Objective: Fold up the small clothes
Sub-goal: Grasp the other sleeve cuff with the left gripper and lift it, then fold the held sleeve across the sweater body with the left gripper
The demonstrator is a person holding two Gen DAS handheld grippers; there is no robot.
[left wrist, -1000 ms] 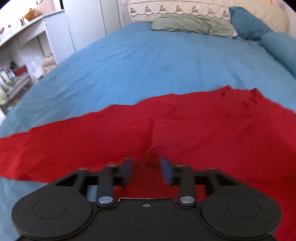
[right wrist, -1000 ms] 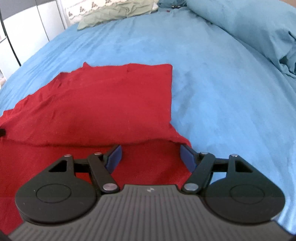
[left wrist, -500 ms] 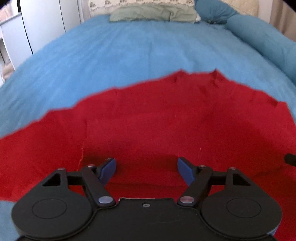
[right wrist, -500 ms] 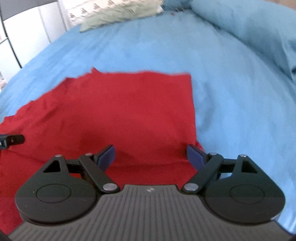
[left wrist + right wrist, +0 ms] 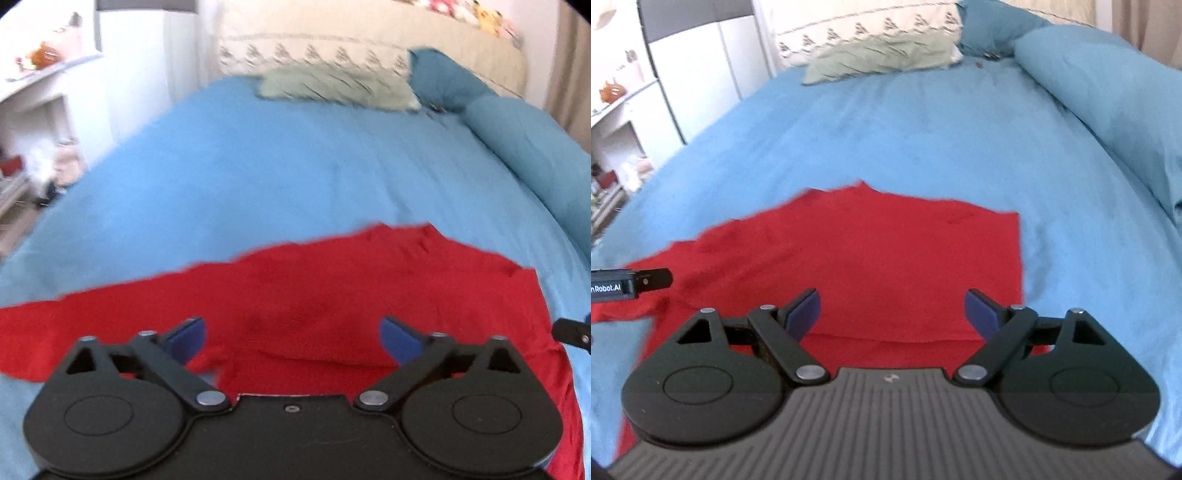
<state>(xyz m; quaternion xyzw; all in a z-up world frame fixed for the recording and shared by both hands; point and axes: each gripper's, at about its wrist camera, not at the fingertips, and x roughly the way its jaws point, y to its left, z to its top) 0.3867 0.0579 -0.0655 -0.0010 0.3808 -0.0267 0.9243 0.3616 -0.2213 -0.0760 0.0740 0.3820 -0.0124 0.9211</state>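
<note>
A red garment lies spread on the blue bedspread, with a folded edge near both grippers. It also shows in the right wrist view. My left gripper is open and empty above the near part of the garment. My right gripper is open and empty above the garment's near right part. The left gripper's tip shows at the left edge of the right wrist view. The right gripper's tip shows at the right edge of the left wrist view.
A green pillow and patterned pillows lie at the head of the bed. A rolled blue duvet runs along the right side. White cupboards and shelves stand left of the bed.
My left gripper was shut on the red fabric and has opened, letting it drop. Both grippers have risen and drawn back; the garment looks smaller and lies flat, folded over.
</note>
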